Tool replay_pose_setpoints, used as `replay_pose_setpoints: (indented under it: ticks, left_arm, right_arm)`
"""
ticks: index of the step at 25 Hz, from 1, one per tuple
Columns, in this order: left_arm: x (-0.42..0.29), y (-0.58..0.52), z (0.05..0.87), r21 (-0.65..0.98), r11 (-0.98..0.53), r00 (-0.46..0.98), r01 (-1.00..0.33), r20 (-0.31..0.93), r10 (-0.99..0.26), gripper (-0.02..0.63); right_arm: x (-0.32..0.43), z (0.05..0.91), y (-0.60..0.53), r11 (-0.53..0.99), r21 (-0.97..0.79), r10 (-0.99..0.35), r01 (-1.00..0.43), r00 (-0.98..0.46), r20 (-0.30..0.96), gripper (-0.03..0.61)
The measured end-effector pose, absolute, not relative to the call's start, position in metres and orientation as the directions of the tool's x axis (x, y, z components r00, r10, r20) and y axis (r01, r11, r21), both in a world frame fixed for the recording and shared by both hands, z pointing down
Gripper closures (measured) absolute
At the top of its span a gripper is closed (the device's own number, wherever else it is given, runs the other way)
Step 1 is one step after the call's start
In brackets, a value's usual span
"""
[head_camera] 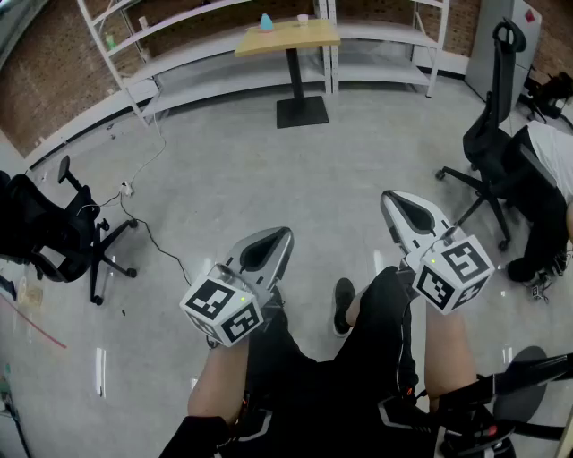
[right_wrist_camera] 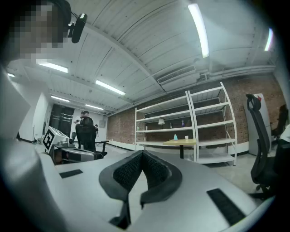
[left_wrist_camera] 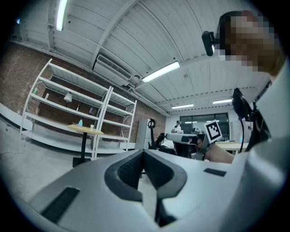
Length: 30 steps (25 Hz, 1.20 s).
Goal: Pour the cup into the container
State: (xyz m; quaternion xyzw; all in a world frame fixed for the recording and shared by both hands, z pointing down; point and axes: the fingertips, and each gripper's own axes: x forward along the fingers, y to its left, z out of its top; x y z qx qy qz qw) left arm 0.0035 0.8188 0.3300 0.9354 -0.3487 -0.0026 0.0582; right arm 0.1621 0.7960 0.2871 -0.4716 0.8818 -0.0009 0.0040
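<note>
A small wooden table (head_camera: 288, 38) stands far ahead by the shelving, with a light blue container (head_camera: 266, 21) and a white cup (head_camera: 303, 18) on its top. Both also show tiny and distant in the gripper views: container (left_wrist_camera: 80, 122) and cup (left_wrist_camera: 92, 126), container (right_wrist_camera: 175, 137) and cup (right_wrist_camera: 186, 137). My left gripper (head_camera: 285, 234) hovers above my left knee, jaws shut and empty (left_wrist_camera: 144, 152). My right gripper (head_camera: 389, 197) is held above my right knee, also shut with nothing in it (right_wrist_camera: 142, 153). Both point toward the table, well short of it.
White metal shelving (head_camera: 179, 45) lines the brick wall behind the table. A black office chair (head_camera: 54, 228) stands at the left and another (head_camera: 488, 134) at the right, beside a seated person (head_camera: 551, 170). A cable (head_camera: 148, 224) trails over the grey floor.
</note>
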Motion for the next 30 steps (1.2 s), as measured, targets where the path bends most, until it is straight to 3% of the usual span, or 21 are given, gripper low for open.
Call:
replay_pose_setpoints:
  ticks: [20, 30]
  left_arm:
    - [-0.007, 0.791, 0.341, 0.139, -0.736, 0.748, -0.662, 0.056, -0.662, 0.621]
    - [-0.002, 0.709, 0.377, 0.187, -0.743, 0.765, -0.642, 0.094, -0.637, 0.621]
  right_arm:
    - [0.153, 0.29, 0.783, 0.568, -0.053, -0.823, -0.821, -0.568, -0.02, 0.578]
    - [0.157, 0.334, 0.693, 0.561, -0.085, -0.823, -0.824, -0.566, 0.05, 0.578]
